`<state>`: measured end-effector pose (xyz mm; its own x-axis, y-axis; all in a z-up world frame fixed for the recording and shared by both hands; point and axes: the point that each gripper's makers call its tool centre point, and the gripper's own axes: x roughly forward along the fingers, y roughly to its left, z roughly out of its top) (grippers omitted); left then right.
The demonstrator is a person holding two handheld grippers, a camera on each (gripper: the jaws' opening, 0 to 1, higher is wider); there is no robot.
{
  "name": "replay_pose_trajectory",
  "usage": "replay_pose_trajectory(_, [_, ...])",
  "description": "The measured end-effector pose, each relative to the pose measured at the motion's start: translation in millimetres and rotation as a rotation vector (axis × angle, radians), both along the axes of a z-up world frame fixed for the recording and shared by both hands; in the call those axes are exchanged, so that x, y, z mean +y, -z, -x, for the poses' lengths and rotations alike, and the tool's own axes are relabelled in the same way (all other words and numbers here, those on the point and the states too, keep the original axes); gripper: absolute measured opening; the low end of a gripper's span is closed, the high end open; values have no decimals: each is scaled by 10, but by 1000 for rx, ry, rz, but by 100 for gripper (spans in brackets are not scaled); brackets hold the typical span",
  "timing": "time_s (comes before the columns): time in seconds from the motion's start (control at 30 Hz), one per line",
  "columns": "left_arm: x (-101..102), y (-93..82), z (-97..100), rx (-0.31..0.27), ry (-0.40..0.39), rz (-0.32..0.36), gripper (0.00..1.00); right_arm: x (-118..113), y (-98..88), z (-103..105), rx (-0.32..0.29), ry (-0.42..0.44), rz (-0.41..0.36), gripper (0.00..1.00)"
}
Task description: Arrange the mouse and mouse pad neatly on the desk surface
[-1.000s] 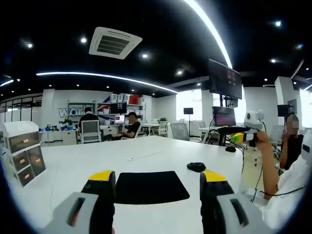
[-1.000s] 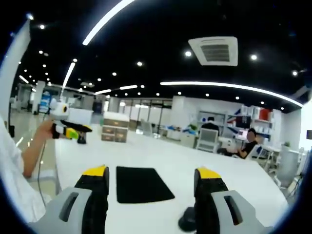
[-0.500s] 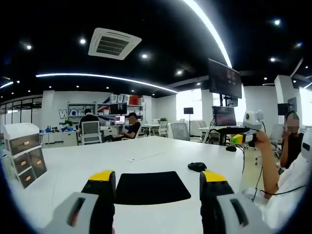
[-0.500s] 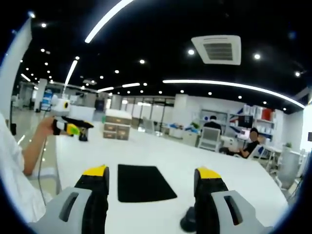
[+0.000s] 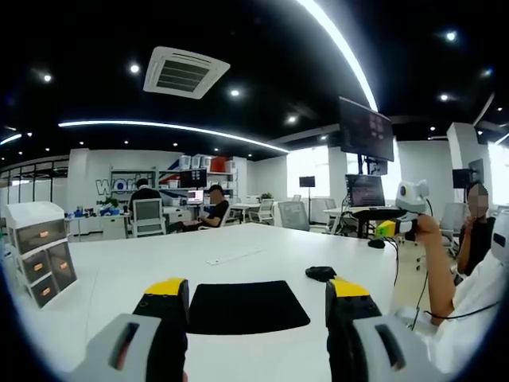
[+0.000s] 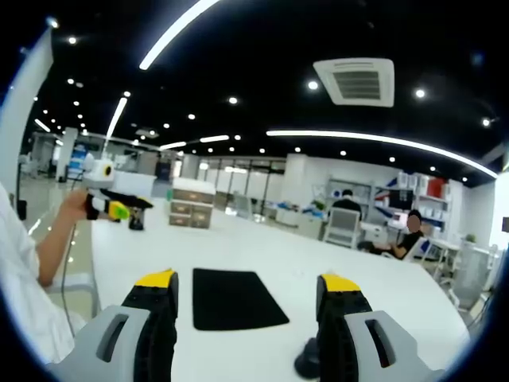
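Observation:
A black mouse pad (image 5: 246, 306) lies flat on the white desk (image 5: 119, 274), just beyond my left gripper (image 5: 257, 288), which hangs above the desk, open and holding nothing. A black mouse (image 5: 320, 273) sits on the desk right of the pad, a short gap away. My right gripper (image 5: 390, 229) is held up in a hand at the right. In the right gripper view the pad (image 6: 237, 298) lies ahead between the wide-apart jaws of the open right gripper (image 6: 249, 280). The mouse (image 6: 306, 366) is half hidden by the right jaw. The left gripper (image 6: 121, 210) shows at the far left.
A small white drawer cabinet (image 5: 36, 251) stands at the desk's left end, also visible as the cabinet (image 6: 191, 213). A thin white strip (image 5: 232, 256) lies mid-desk. Seated people (image 5: 213, 205), chairs and monitors (image 5: 366, 191) fill the room behind. A person's sleeve (image 5: 469, 306) is at the right.
Both views have shifted only slightly with the hands. The pad and the mouse lie where they were, and both grippers stay open.

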<state>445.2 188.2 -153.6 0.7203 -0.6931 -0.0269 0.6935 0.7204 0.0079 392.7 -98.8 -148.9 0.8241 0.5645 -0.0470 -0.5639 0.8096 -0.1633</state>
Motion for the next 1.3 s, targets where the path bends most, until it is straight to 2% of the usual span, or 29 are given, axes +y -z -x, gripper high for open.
replay_pose_trajectory(0.9, [19, -41, 55, -14, -2, -8, 69, 3, 4, -28, -4, 7, 8, 65])
replay_pose_trajectory(1.03, [17, -81, 76, -23, -1, -2, 69, -14, -39, -51, -25, 25, 6, 60])
replay_pose_trajectory(1.17, [-6, -108, 102, -36, 11, -9, 69, 15, -34, -91, -23, 23, 5, 61])
replay_pose_trajectory(1.3, [-36, -61, 85, -30, 21, -29, 69, 29, -6, -139, -11, 28, 0, 62])
